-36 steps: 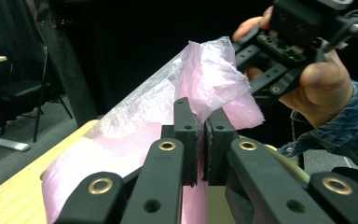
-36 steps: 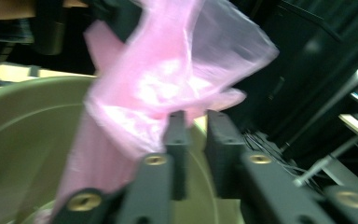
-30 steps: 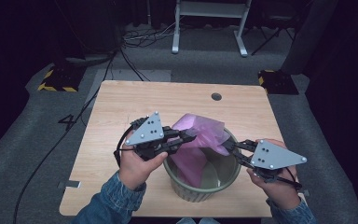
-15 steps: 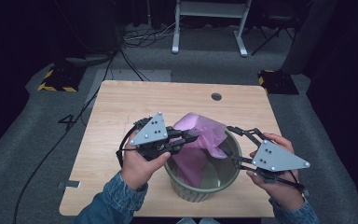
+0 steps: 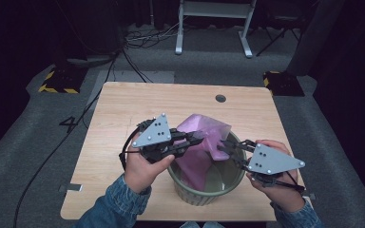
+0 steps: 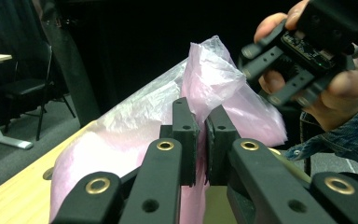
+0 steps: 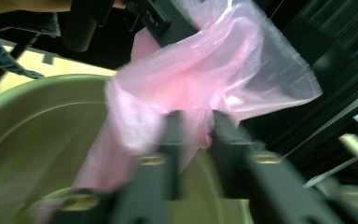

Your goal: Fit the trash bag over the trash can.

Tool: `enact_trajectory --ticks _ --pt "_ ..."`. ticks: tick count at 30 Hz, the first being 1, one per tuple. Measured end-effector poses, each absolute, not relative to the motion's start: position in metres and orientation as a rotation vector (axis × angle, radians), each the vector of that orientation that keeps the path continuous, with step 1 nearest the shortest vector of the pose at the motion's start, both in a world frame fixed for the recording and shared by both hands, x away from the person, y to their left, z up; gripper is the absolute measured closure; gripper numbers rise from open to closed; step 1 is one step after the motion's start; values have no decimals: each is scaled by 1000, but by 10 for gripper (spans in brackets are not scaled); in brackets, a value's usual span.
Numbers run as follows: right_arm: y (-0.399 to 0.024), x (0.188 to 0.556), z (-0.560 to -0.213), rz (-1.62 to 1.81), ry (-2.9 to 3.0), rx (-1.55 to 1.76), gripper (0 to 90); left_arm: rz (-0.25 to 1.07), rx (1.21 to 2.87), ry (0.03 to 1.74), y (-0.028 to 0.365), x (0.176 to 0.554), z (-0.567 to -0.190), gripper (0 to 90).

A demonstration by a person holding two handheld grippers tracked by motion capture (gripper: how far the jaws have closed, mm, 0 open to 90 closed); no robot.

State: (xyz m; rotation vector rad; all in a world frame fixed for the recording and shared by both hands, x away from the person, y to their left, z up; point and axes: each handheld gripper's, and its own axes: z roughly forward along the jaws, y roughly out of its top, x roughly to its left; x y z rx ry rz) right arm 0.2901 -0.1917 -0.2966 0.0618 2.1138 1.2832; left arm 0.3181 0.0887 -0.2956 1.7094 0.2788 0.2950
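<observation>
A pink plastic bag (image 5: 204,135) hangs into an olive-green bin (image 5: 204,197) at the table's near edge, with its top bunched above the rim. My left gripper (image 5: 198,139) comes in from the left and is shut on the bag's upper edge; in the left gripper view its jaws (image 6: 201,116) pinch the film of the bag (image 6: 214,74). My right gripper (image 5: 222,146) reaches in from the right. Its jaws (image 7: 195,121) have just been closing and now grip a fold of the bag (image 7: 223,60) above the bin (image 7: 37,121). The right gripper view is blurred.
The bin stands on a light wooden table (image 5: 138,104) that has a small round hole (image 5: 220,98) near its far edge. Beyond the table are a white stand's legs (image 5: 214,28) and cables (image 5: 138,42) on the grey floor.
The right gripper let go, drew back with its jaws apart, then came in and shut on the bag nearer the left gripper. The left gripper has kept its hold in place.
</observation>
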Motion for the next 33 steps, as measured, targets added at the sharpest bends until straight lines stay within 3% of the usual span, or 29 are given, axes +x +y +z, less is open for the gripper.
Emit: enact_trajectory --ticks 9,33 --pt "-212 286 -300 1364 2207 209 900 371 1683 332 107 322 -295 896" --pt "-280 237 -334 1407 2374 508 900 506 1693 521 142 348 -320 899"
